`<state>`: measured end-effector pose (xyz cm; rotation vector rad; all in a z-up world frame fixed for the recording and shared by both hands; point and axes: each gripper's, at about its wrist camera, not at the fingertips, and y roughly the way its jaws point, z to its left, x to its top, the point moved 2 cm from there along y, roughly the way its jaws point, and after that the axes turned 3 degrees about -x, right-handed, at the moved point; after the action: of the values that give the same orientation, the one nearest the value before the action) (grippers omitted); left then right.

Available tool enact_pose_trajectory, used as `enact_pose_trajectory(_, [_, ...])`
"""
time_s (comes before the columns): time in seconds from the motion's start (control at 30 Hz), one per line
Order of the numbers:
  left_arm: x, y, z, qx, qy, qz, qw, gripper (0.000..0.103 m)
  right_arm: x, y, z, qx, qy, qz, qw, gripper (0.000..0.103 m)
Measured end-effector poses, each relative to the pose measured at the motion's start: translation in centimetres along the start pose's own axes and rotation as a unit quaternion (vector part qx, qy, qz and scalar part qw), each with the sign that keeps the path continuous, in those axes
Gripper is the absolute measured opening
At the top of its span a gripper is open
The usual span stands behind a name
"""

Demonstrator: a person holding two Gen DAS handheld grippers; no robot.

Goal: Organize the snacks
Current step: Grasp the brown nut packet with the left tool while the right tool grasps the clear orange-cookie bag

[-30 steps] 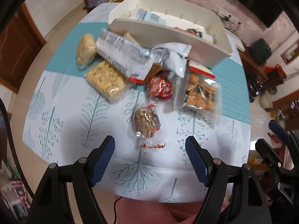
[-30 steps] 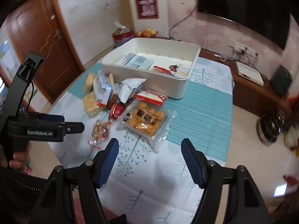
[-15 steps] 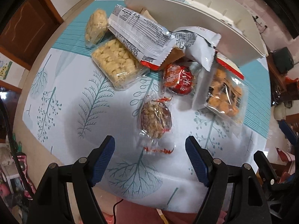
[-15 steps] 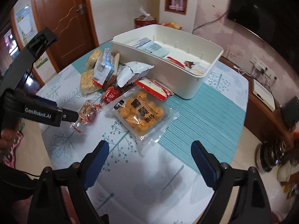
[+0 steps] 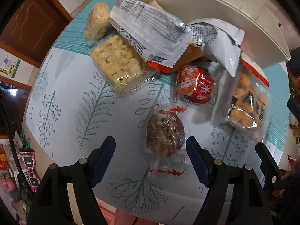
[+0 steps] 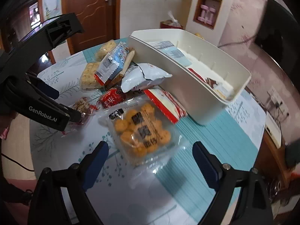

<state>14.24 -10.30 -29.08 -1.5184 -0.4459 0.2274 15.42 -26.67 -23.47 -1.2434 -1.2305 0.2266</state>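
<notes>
Tree-patterned tablecloth beneath scattered snacks: left gripper hangs open over the nut cake packet, right gripper, jaws opening and empty, nears the orange biscuit bag; each should straddle its packet squarely before closing, white bin beside.

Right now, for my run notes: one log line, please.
left gripper: open above nut snack | right gripper: opening, empty, nearing orange ball pack
</notes>
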Motion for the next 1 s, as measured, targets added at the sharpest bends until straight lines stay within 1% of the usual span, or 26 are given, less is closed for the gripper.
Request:
enact_pose_trajectory(0.17, [0.3,0.8,0.2,0.002,-0.001,0.006,1.0000,0.077,0.5,1.8,0.2,0.011,-0.012,0.003,1.000,0.094])
enact_pose_trajectory(0.33, [0.6,1.2,0.1,0.000,-0.008,0.009,0.9999,0.077,0.6,3.5,0.3,0.023,-0.019,0.021,0.999,0.095])
enact_pose_trajectory(0.43, [0.8,1.7,0.3,-0.004,-0.015,0.013,0.9998,0.077,0.8,4.1,0.5,0.028,-0.023,0.028,0.999,0.098])
enact_pose_trajectory(0.53, [0.9,2.1,0.5,-0.008,-0.022,0.015,0.9996,0.077,0.9,4.6,0.7,0.029,-0.027,0.033,0.999,0.100])
enact_pose_trajectory(0.7, [0.9,2.9,0.8,-0.012,-0.033,0.023,0.9991,0.076,1.2,5.4,1.2,0.026,-0.026,0.038,0.999,0.100])
enact_pose_trajectory(0.73, [0.9,3.1,0.9,-0.015,-0.036,0.025,0.9989,0.074,1.2,5.4,1.2,0.026,-0.026,0.038,0.999,0.100])
enact_pose_trajectory(0.8, [0.9,3.3,1.2,-0.027,-0.042,0.029,0.9983,0.063,1.3,5.6,1.5,0.023,-0.031,0.039,0.998,0.101])
enact_pose_trajectory(0.83, [0.9,3.4,1.3,-0.034,-0.044,0.030,0.9980,0.060,1.3,5.7,1.6,0.022,-0.034,0.039,0.998,0.101])
enact_pose_trajectory(0.9, [0.5,3.6,1.2,-0.047,-0.044,0.030,0.9975,0.045,1.3,5.8,1.8,0.019,-0.037,0.040,0.998,0.102])
enact_pose_trajectory(0.93, [0.5,3.7,1.2,-0.052,-0.043,0.030,0.9973,0.043,1.3,5.9,1.8,0.016,-0.038,0.042,0.998,0.102])
enact_pose_trajectory(1.0, [0.4,3.6,1.1,-0.049,-0.041,0.030,0.9975,0.042,1.4,6.2,1.9,0.007,-0.037,0.047,0.998,0.102])
